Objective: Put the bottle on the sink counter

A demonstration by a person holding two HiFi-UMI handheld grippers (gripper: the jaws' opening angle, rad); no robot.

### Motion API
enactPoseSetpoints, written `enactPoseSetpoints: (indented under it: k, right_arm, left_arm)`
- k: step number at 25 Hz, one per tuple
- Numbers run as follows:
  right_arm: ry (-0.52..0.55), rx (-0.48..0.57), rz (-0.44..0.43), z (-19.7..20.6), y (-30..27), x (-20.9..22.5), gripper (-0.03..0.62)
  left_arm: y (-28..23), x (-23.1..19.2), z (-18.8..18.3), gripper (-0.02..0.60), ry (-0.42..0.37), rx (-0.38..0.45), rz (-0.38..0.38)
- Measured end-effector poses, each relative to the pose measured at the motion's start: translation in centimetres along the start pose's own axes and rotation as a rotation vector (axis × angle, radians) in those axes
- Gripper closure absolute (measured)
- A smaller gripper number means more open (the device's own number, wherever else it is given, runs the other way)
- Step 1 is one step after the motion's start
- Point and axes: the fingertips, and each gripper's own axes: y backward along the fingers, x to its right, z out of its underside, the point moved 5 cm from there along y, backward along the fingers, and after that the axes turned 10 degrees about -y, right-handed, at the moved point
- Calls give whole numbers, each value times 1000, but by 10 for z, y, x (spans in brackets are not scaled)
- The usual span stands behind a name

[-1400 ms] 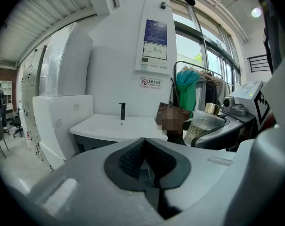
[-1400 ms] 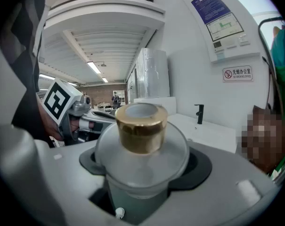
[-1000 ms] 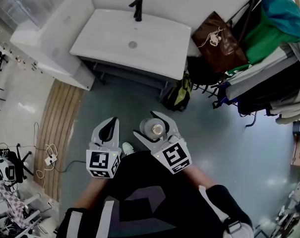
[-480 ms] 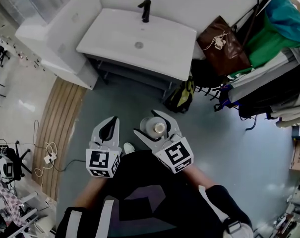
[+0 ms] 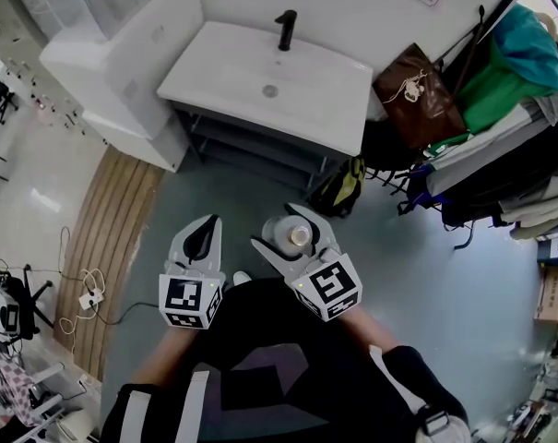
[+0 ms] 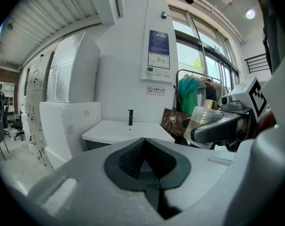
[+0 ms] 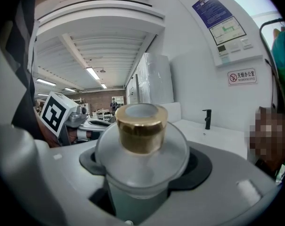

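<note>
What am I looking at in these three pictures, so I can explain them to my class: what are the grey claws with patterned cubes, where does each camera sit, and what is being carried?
There is no robot here. A person stands holding a two-jaw hand tool in each hand. The top-down picture comes from a camera on the person's head. The other two come from cameras that ride on each tool and look along its jaws. The right gripper is closed on a clear bottle with a gold cap. The left gripper is shut and holds nothing. Ahead stands a white sink counter with a black tap. The bottle has not been set there yet.
</note>
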Motion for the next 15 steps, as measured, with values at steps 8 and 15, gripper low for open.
enactPoseSetpoints:
  k: [8,15]
  right_arm:
    - [-9,-9,23,-1,-11,-6,256]
    - [5,-33,-15,-5,-41,7,258]
  left_arm:
    - [8,-12,9,579,26,0,4]
    - [-9,-33,13,579,47,-20,-35]
